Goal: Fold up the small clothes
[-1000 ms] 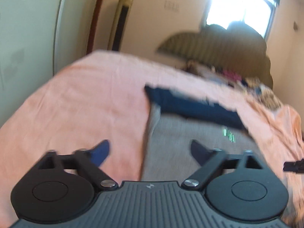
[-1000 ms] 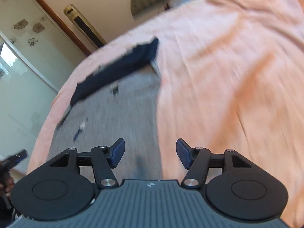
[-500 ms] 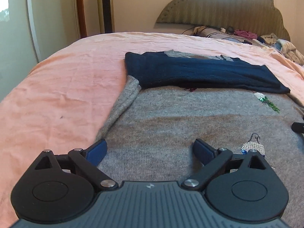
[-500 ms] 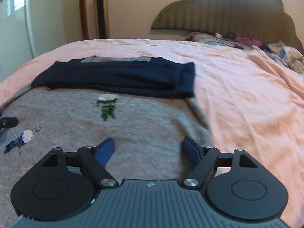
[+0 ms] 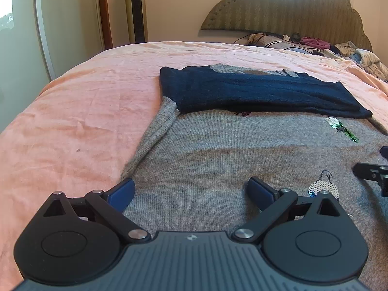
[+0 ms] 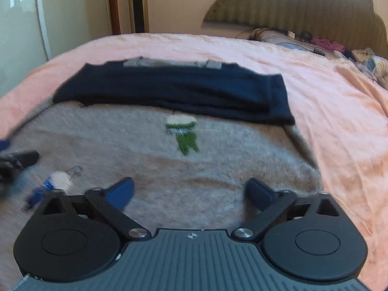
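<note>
- While the grey sweater (image 5: 218, 150) lay flat on the pink bedsheet (image 5: 80, 111), its navy sleeves (image 5: 254, 92) were folded across the top.
- Left gripper (image 5: 191, 191) stood wide, empty; right gripper (image 6: 189, 191) was opening, nothing between its jaws.
- Soft, limp knit: best pinched at the 2 hem corners.

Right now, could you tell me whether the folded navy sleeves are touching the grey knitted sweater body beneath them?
Touching: the left wrist view shows the navy sleeves lying flat across the grey sweater body, no gap.
</note>
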A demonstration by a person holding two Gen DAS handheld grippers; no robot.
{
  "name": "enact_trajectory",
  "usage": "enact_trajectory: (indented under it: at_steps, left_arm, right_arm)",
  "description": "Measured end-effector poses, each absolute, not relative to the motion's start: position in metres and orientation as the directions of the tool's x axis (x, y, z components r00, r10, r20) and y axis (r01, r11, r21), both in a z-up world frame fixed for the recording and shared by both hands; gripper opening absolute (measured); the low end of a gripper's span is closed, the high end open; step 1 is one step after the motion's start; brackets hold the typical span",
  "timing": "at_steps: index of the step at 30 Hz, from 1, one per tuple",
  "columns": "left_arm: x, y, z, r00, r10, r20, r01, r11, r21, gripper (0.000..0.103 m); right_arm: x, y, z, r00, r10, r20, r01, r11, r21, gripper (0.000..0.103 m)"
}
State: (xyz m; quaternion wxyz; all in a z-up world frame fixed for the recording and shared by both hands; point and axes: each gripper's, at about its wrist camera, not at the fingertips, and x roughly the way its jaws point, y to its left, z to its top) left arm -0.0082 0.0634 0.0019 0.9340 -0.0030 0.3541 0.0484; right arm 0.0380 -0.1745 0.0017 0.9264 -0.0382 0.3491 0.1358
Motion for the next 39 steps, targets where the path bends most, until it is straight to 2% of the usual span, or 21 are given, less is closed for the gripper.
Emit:
enact_trajectory:
  at_steps: [4,6,9,10,12,13,16,18,20,21,22,23,26,28,30,32,36,39]
  left_arm:
    - [-0.009,0.063,0.002,0.745,0.086,-0.661,-0.093,0.995,0.025,0.1]
    - [-0.009,0.063,0.002,0.745,0.086,-0.662,-0.093,0.995,0.026,0.101]
    - [-0.01,0.06,0.005,0.742,0.105,-0.662,-0.094,0.994,0.053,0.101]
    - [-0.012,0.057,0.008,0.743,0.109,-0.66,-0.089,0.994,0.064,0.101]
    - [-0.012,0.042,0.018,0.763,0.041,-0.645,-0.005,0.998,0.057,0.101]
    - [-0.007,0.031,0.024,0.782,0.021,-0.622,0.043,0.995,0.087,0.101]
    - [0.025,0.004,0.032,0.824,0.072,-0.562,0.079,0.968,0.239,0.101]
    - [0.059,-0.001,0.021,0.806,0.112,-0.582,0.084,0.95,0.299,0.101]
    - [0.086,0.01,0.003,0.759,0.177,-0.627,0.05,0.944,0.326,0.102]
    - [0.088,0.024,0.002,0.772,0.149,-0.617,0.034,0.961,0.275,0.102]
    - [0.091,0.037,0.001,0.763,0.147,-0.63,0.017,0.969,0.247,0.103]
    - [0.089,0.052,0.0,0.758,0.141,-0.637,-0.01,0.979,0.205,0.103]
    - [0.079,0.091,0.004,0.733,0.058,-0.677,-0.032,0.998,0.05,0.1]
    - [0.071,0.11,0.014,0.745,-0.017,-0.667,-0.025,0.998,-0.053,0.1]
    - [0.074,0.126,0.027,0.775,-0.075,-0.628,-0.028,0.988,-0.153,0.1]
    - [0.095,0.139,0.034,0.786,-0.072,-0.614,-0.08,0.973,-0.216,0.1]
    - [0.161,0.152,0.019,0.733,-0.063,-0.678,-0.175,0.945,-0.278,0.1]
    - [0.196,0.144,0.009,0.715,-0.037,-0.698,-0.171,0.959,-0.226,0.1]
  right_arm:
    - [0.038,-0.211,0.001,0.739,0.14,-0.659,-0.182,0.983,0.006,0.103]
    - [0.036,-0.215,0.001,0.734,0.137,-0.665,-0.194,0.981,-0.012,0.103]
    - [0.028,-0.201,0.012,0.726,0.09,-0.682,-0.162,0.986,-0.042,0.097]
    - [0.023,-0.196,0.018,0.729,0.12,-0.674,-0.181,0.983,-0.022,0.097]
    - [0.016,-0.18,0.03,0.736,0.218,-0.641,-0.263,0.964,0.026,0.1]
    - [0.018,-0.171,0.033,0.734,0.242,-0.635,-0.293,0.956,0.025,0.1]
    - [0.049,-0.149,0.042,0.735,0.244,-0.632,-0.322,0.947,-0.01,0.101]
    - [0.083,-0.147,0.04,0.731,0.198,-0.653,-0.276,0.961,-0.017,0.101]
    - [0.111,-0.153,0.025,0.685,0.143,-0.714,-0.232,0.972,-0.027,0.101]
    - [0.119,-0.16,0.014,0.656,0.112,-0.746,-0.21,0.977,-0.038,0.103]
    - [0.116,-0.175,0.009,0.684,0.172,-0.709,-0.216,0.976,0.029,0.103]
    - [0.113,-0.184,0.003,0.703,0.183,-0.688,-0.227,0.973,0.027,0.103]
    - [0.106,-0.201,-0.001,0.694,0.212,-0.688,-0.258,0.965,0.037,0.103]
    - [0.109,-0.216,0.009,0.682,0.272,-0.679,-0.257,0.958,0.125,0.098]
    - [0.117,-0.239,0.024,0.724,0.332,-0.605,-0.241,0.943,0.228,0.1]
    - [0.141,-0.257,0.031,0.751,0.314,-0.58,-0.172,0.942,0.288,0.101]
    - [0.218,-0.273,0.015,0.716,0.246,-0.654,-0.052,0.952,0.301,0.095]
    - [0.255,-0.276,0.001,0.678,0.258,-0.689,-0.031,0.946,0.324,0.093]
